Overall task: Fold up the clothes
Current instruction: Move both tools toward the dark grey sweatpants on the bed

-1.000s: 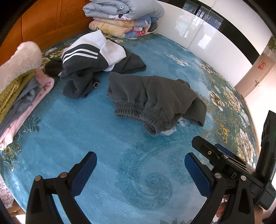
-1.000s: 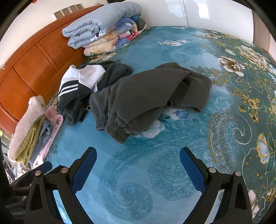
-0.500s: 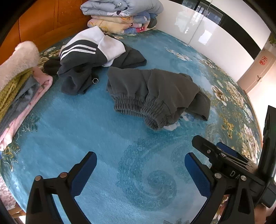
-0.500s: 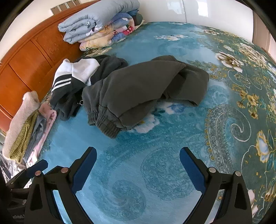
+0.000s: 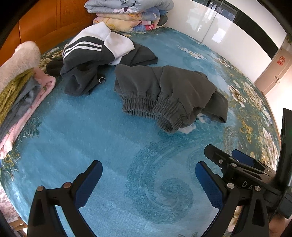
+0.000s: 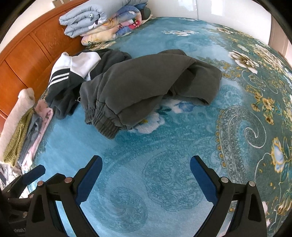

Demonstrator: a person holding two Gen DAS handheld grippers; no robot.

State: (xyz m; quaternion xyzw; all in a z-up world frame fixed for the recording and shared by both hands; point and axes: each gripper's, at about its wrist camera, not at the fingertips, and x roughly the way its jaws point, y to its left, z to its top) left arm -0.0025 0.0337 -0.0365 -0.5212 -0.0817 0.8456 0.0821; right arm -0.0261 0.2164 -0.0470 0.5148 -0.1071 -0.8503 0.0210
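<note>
Crumpled dark grey sweatpants [image 5: 169, 93] [image 6: 144, 85] lie in a heap on the blue patterned bedspread [image 5: 94, 138] [image 6: 182, 164], elastic cuffs toward me. Behind them lies a black jacket with white stripes and white lining [image 5: 94, 54] [image 6: 73, 76]. My left gripper [image 5: 148, 169] hovers open over bare bedspread, short of the sweatpants, nothing between its blue pads. My right gripper [image 6: 146, 164] is open too, also short of the sweatpants; in the left wrist view its fingers [image 5: 242, 157] show at the lower right.
A stack of folded clothes [image 5: 20, 87] [image 6: 23, 127] sits at the left edge of the bed. Folded quilts [image 5: 131, 14] [image 6: 104, 20] are piled against the wooden headboard [image 6: 23, 58]. White wardrobe doors [image 5: 228, 32] stand beyond the bed.
Both grippers have moved forward toward the sweatpants, which now look larger and nearer in both views. Both stay open; the clothes have not moved.
</note>
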